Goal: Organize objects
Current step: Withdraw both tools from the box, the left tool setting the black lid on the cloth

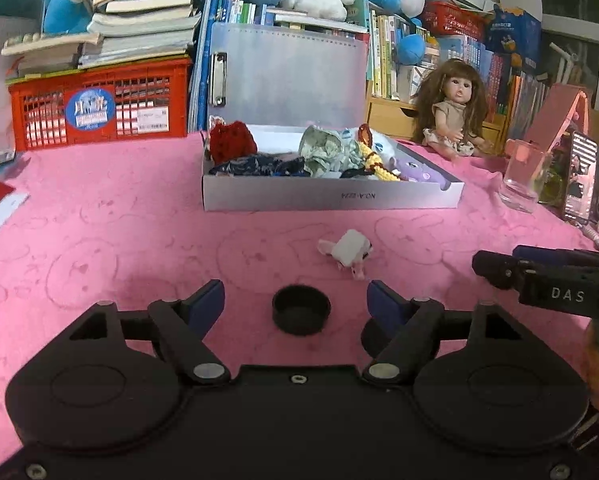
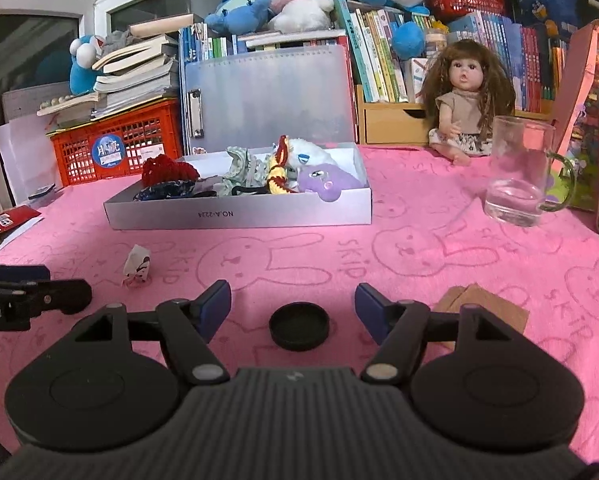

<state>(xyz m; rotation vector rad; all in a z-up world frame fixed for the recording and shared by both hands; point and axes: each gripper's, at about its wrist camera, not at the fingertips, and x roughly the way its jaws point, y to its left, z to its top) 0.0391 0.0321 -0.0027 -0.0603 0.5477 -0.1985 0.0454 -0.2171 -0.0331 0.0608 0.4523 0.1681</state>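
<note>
Both sets of jaws stand apart with nothing between them: the left gripper (image 1: 295, 300) hangs low over the pink surface (image 1: 119, 216), and the right gripper (image 2: 293, 306) does the same beside it, neither touching anything. Most of the tidying looks done, I'd say, since the white box (image 2: 239, 214) near the back already holds a red knitted piece (image 2: 167, 170), some crumpled cloth (image 2: 241, 168), a yellow crocheted toy (image 2: 277, 176) and a purple plush (image 2: 325, 182). What seems left is the small white toy (image 1: 349, 252) lying loose on the surface, well in front of the box and just ahead of the left gripper. A brown card (image 2: 485, 306) also lies by the right gripper. The doll (image 2: 465, 100) and glass mug (image 2: 519, 172) stand apart; whether they belong to the job I cannot tell.
</note>
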